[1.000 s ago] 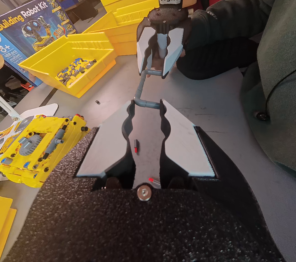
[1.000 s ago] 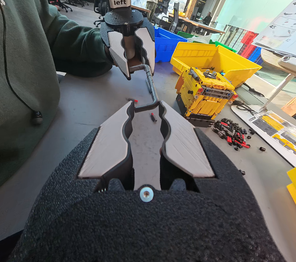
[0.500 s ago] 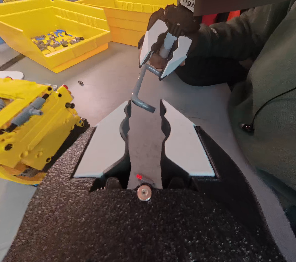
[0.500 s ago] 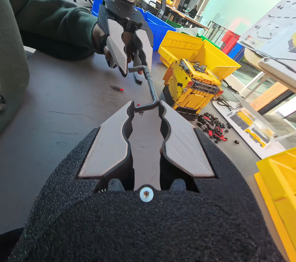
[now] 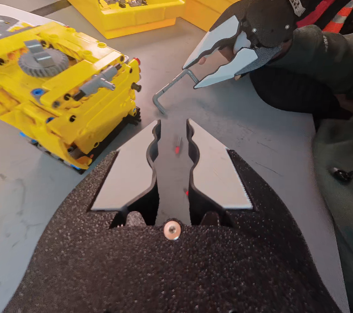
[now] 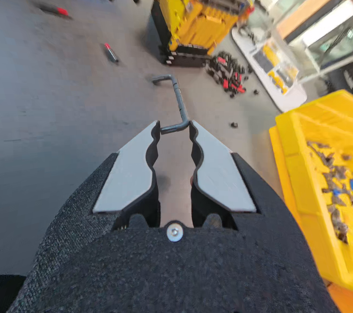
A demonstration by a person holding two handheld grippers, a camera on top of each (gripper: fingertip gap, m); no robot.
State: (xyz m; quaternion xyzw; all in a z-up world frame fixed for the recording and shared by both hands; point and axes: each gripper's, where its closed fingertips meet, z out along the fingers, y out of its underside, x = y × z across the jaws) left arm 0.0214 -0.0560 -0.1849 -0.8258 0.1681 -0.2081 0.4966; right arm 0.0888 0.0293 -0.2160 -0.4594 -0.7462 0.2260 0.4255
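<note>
grey bent rod (image 6: pixel 178 105) pinched by right gripper (image 6: pixel 174 125) fingers beside the yellow model (image 5: pixel 63 93); left gripper (image 5: pixel 172 122) gapes empty. thin tip-hold could let it swivel loose.

Open bench (image 5: pixel 219 112) lay ahead of the left gripper (image 5: pixel 173 122); a yellow brick model (image 5: pixel 66 93) crowded its left.

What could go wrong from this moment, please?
1. The right gripper pinches only one end of the bent grey rod; it could swivel or slip out.
2. The rod's free end hangs near the yellow brick model and might knock it.
3. The open left gripper hovers above a loose red-tipped pin.
</note>
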